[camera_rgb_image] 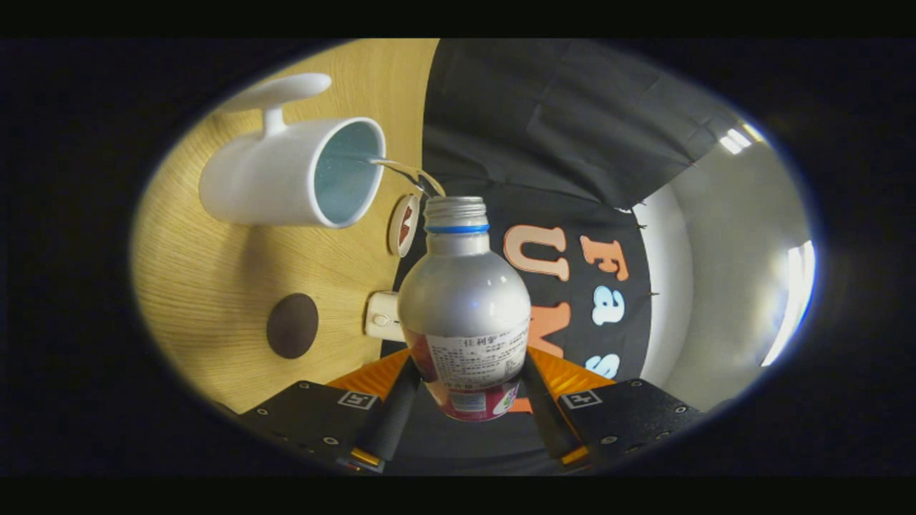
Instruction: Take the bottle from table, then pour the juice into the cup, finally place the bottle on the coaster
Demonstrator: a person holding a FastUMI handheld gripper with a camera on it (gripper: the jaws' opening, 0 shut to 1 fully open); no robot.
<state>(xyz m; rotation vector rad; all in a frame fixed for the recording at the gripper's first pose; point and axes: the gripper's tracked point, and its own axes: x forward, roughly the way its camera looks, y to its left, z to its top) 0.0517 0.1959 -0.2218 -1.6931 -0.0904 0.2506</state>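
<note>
Tongs (469, 400) are pinching the silver, red-labelled metal bottle (464, 307) low on its body, and we're mid-pour! Its long axis runs straight ahead from the tongs, mouth aimed at the white ceramic cup (286, 175) on the wooden bench (207, 286), a thin stream reaching the rim. Next, I'd say: level out, then onto the round brown coaster (292, 325).

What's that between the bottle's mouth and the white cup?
A thin stream of juice, arcing from the bottle held in the gripper into the cup, seen in the gripper view.

Bottle (464, 300) fills gap between fingers (392, 418); cup (293, 174) close ahead.
</note>
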